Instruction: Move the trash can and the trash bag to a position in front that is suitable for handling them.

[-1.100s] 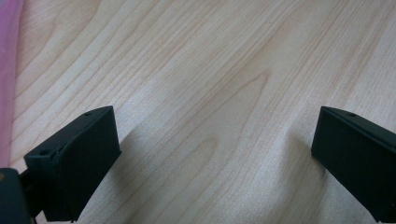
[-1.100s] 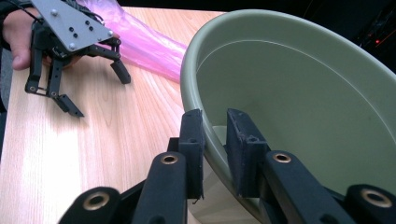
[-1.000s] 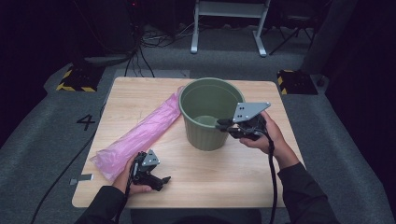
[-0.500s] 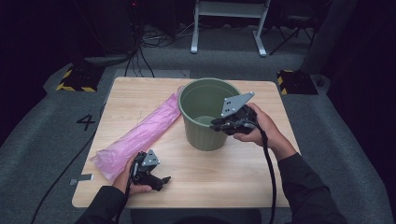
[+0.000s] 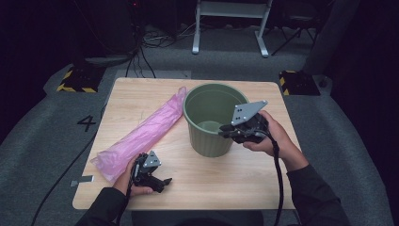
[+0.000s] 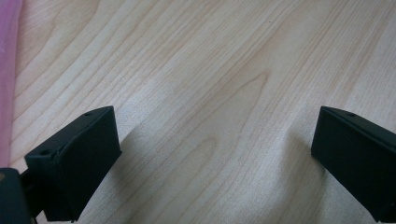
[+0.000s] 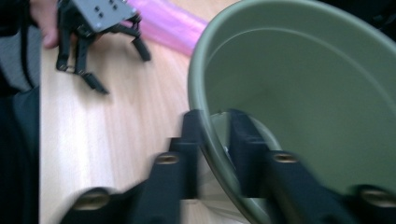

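Observation:
A green plastic bin (image 5: 209, 136) stands upright at the middle of the wooden table (image 5: 235, 179). My right gripper (image 5: 227, 131) is at its near right rim. In the right gripper view the bin's rim (image 7: 205, 140) runs between the two jaws of my right gripper (image 7: 215, 119); they have just been opening and no longer clamp it. My left gripper (image 5: 164, 183) rests on the table near the front left, open with bare wood between its jaws in the left gripper view (image 6: 215, 154). A long pink plastic bag (image 5: 146, 134) lies diagonally left of the bin.
The pink bag's lower end lies just left of my left gripper (image 7: 121, 70) and shows as a pink strip (image 6: 7, 70) at that view's edge. Grey floor with a painted 4 (image 5: 87, 123) surrounds the table. Cables and a stand's legs lie beyond the far edge.
The right gripper has tilted and shifted slightly at the bin's rim. The left hand, the bin and the bag have kept still.

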### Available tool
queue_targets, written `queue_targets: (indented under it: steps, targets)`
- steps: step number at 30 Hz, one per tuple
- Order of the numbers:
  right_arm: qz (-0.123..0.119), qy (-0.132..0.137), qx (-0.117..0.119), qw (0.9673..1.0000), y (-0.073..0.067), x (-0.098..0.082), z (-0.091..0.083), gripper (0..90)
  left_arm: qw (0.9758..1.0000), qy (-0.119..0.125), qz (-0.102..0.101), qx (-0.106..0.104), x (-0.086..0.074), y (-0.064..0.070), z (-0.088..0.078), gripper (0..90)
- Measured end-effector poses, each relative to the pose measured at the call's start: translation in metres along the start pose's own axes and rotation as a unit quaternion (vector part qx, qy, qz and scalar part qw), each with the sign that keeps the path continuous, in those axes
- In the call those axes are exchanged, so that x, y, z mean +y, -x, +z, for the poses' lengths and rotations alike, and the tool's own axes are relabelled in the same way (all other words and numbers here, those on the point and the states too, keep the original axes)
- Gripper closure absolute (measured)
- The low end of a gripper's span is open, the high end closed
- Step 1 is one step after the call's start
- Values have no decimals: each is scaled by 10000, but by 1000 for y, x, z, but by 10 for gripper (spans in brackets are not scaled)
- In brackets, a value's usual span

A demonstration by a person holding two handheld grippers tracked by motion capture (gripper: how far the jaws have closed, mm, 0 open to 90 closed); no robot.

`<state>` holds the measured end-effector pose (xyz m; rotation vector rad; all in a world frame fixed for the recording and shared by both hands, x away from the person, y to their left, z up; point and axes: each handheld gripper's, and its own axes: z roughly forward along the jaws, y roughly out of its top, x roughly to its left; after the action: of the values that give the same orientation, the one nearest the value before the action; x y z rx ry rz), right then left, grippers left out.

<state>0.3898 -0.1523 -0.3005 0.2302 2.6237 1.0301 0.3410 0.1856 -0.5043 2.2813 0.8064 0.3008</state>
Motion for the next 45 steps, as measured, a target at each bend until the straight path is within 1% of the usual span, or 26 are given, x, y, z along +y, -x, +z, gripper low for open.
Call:
queue_targets:
  steps: [2, 3, 4, 6, 9, 10, 11, 14, 16, 17, 18, 20, 21, 22, 24, 27, 29, 31, 35, 38, 40, 41, 42, 43, 44, 45]
  targets:
    - [88, 122, -165, 9998, -1, -7, -7, 644, 10000, -11, 4, -6, 0, 0, 0, 10]
    - [153, 289, -289, 9990, 0, -13, -13, 537, 10000, 6, 13, -1, 0, 0, 0, 10]
    - [153, 289, -289, 9990, 0, -13, -13, 537, 10000, 6, 13, -1, 0, 0, 0, 10]
    - [298, 459, -409, 9977, 0, -22, -22, 483, 10000, 20, 12, 0, 0, 0, 0, 11]
    - [460, 680, -682, 9943, -4, -38, -34, 382, 10000, 33, 12, -5, -1, 0, 0, 11]
    - [478, 731, -852, 9925, -5, -44, -36, 332, 10000, 36, 12, -7, -1, 0, 0, 11]
    - [484, 813, -992, 9906, -7, -52, -39, 319, 10000, 41, 13, -7, -1, 0, 0, 11]
    - [748, 1026, -1172, 9850, -8, -80, -45, 310, 10000, 58, 7, -8, -1, 0, 0, 10]
    - [960, 1059, -1223, 9821, -6, -95, -46, 298, 10000, 57, 10, -9, -1, 0, 0, 10]
    - [1183, 1060, -1201, 9800, -4, -111, -43, 290, 10000, 53, 16, -13, -1, 0, 0, 8]
    - [1183, 1060, -1201, 9800, -4, -111, -43, 290, 10000, 53, 16, -13, -1, 0, 0, 8]
    - [1333, 949, -1217, 9790, -2, -127, -37, 289, 10000, 46, 16, -14, -1, 0, 0, 8]
    - [1502, 797, -1218, 9779, 0, -143, -27, 286, 10000, 40, 23, -4, -1, -1, 0, 8]
    - [1502, 797, -1218, 9779, 0, -143, -27, 286, 10000, 25, 11, -5, 0, 0, 0, 8]
    - [1559, 492, -1323, 9776, 1, -162, -14, 279, 10000, -3, 7, -16, 1, 0, 1, 8]
    - [1718, 187, -1393, 9750, 4, -184, 3, 275, 10000, -43, 7, -18, 2, 0, 1, 8]
    - [1934, 94, -1320, 9721, 6, -199, 14, 271, 10000, -57, 14, -8, 3, -1, 1, 8]
    - [2135, -101, -1241, 9690, 6, -217, 29, 266, 10000, -77, 34, -14, 4, -2, 2, 8]
    - [2150, -237, -1251, 9683, 5, -225, 38, 260, 10000, -84, 13, -13, 5, -3, 2, 9]
    - [2241, -326, -1191, 9667, 6, -232, 45, 251, 9998, -90, -150, 135, 7, -3, 2, 42]
    - [2344, -307, -1046, 9660, 7, -235, 49, 245, 9997, -61, -154, 204, 8, -5, 1, 78]
    - [2324, -319, -1081, 9661, 6, -237, 51, 235, 9996, -47, -156, 241, 8, -5, 1, 94]
    - [2343, -289, -1074, 9658, 7, -238, 51, 234, 9996, 17, -136, 238, 8, -6, 0, 125]
    - [2361, -263, -1095, 9652, 7, -239, 52, 204, 9994, -2, -118, 334, 9, -8, -1, 196]
    - [2361, -263, -1095, 9652, 7, -239, 52, 204, 9994, -2, -118, 334, 9, -8, -1, 167]
    - [2456, -176, -1084, 9631, 8, -241, 53, 197, 9992, 2, -141, 373, 9, -10, -3, 157]
